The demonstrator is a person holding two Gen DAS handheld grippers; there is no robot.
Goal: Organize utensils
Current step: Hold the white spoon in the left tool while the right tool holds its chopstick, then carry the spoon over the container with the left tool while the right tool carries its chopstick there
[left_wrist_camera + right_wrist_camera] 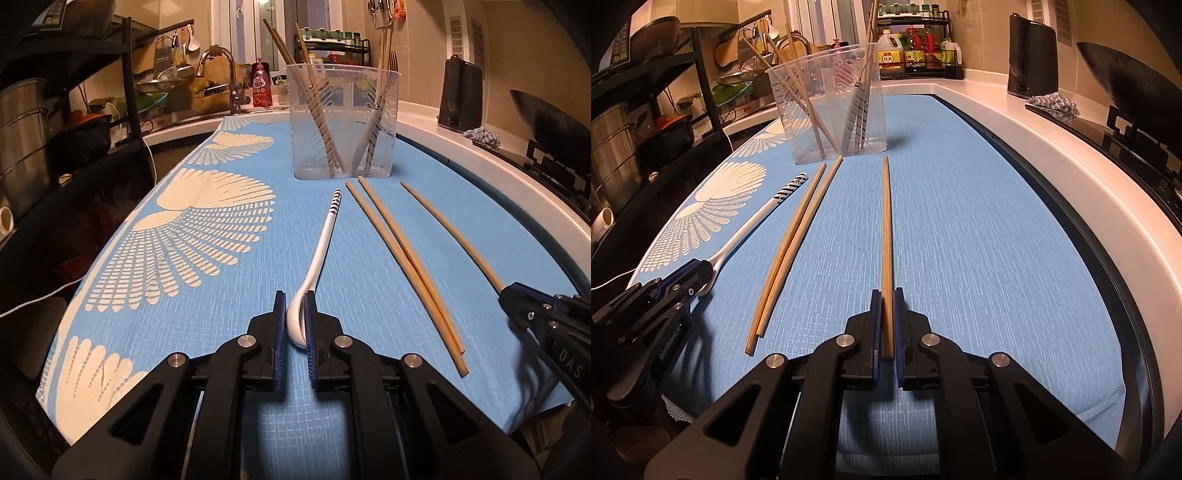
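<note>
My left tongs (pixel 295 321) are clenched on the bowl of the spoon (pixel 317 254), whose handle runs straight away from me toward the holder (pixel 343 122), ending just short of its left front corner. To the right of that, a pair of chopsticks (pixel 402 266) lies loose on the surface, also pointing at the holder. My right tongs (pixel 887 321) grip the near end of a single chopstick (pixel 886 229), its far tip aimed at the holder's right front corner, so I judge both lifts go forward and up.
</note>
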